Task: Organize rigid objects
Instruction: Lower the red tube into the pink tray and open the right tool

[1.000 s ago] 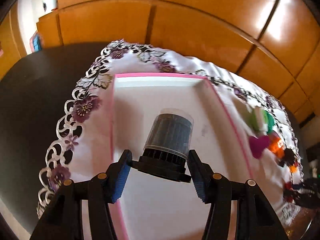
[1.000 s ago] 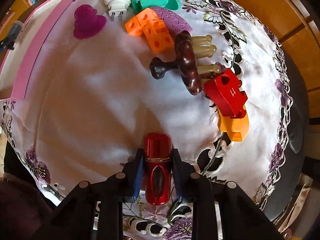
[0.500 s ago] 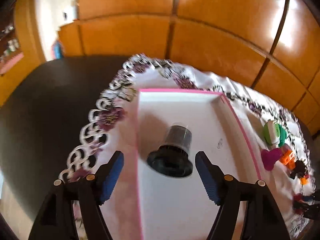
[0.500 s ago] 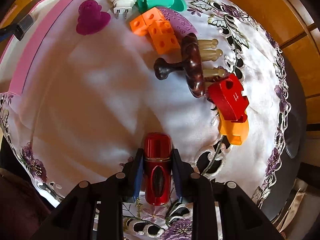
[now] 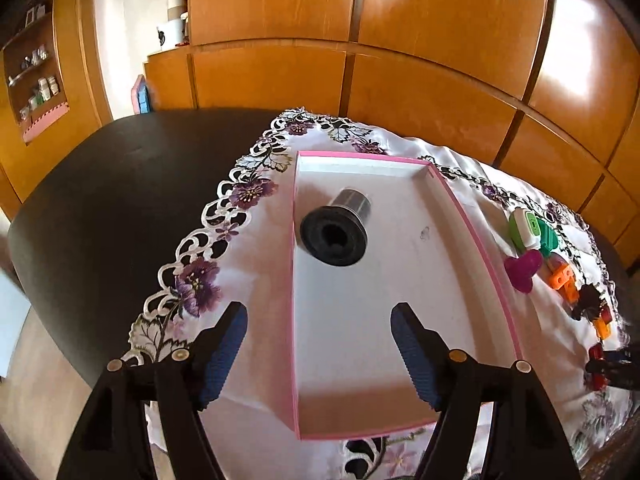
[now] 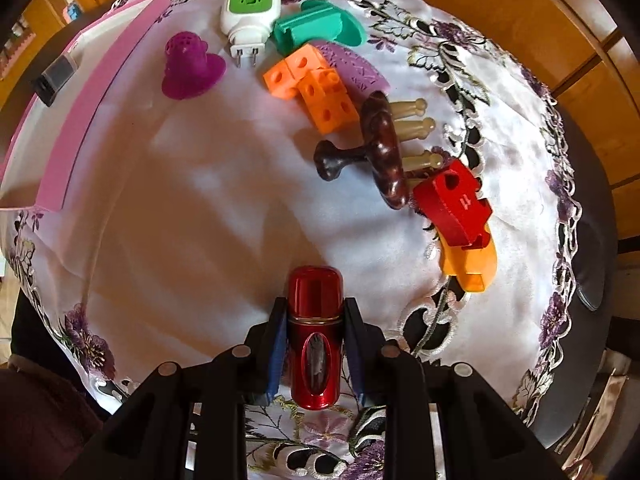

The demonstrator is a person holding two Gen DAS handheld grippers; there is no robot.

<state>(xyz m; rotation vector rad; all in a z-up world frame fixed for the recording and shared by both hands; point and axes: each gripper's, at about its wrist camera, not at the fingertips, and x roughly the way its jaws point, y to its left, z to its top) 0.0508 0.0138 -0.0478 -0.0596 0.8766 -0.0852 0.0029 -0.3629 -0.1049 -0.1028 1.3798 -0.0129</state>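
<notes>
The left gripper [image 5: 318, 350] stands released, its blue-padded jaws wide apart with nothing between them. Ahead of it, inside the pink-rimmed white tray [image 5: 486, 256], lies the dark cylinder with a clear cap [image 5: 335, 226] on its side, its black ribbed base turned toward the fingers and well clear of both pads. The tray sits on a white tablecloth with purple embroidered flowers [image 5: 256, 256], which covers part of a dark table [image 5: 120, 184].

The right gripper [image 6: 315, 336] is clenched on a glossy red cylinder [image 6: 315, 332] — both pads press its sides, and its domed end sticks out past the fingertips over the cloth. Beyond it and to the right lie a red wooden block [image 6: 454, 206] resting on an orange block [image 6: 472, 264]; the red one carries a small mark that reads like "11", though it is too small to be sure. Further ahead sit a dark wooden roller with pale pegs [image 6: 384, 148], orange cubes with holes [image 6: 316, 86], a lilac textured piece [image 6: 356, 70], a green plastic piece [image 6: 320, 28], a white-and-green plug-in unit [image 6: 250, 14] with its prongs pointing back toward the gripper, and a magenta perforated cup [image 6: 190, 66]. Far to the left of these is the tray's pink wall, with the capped cylinder inside.
</notes>
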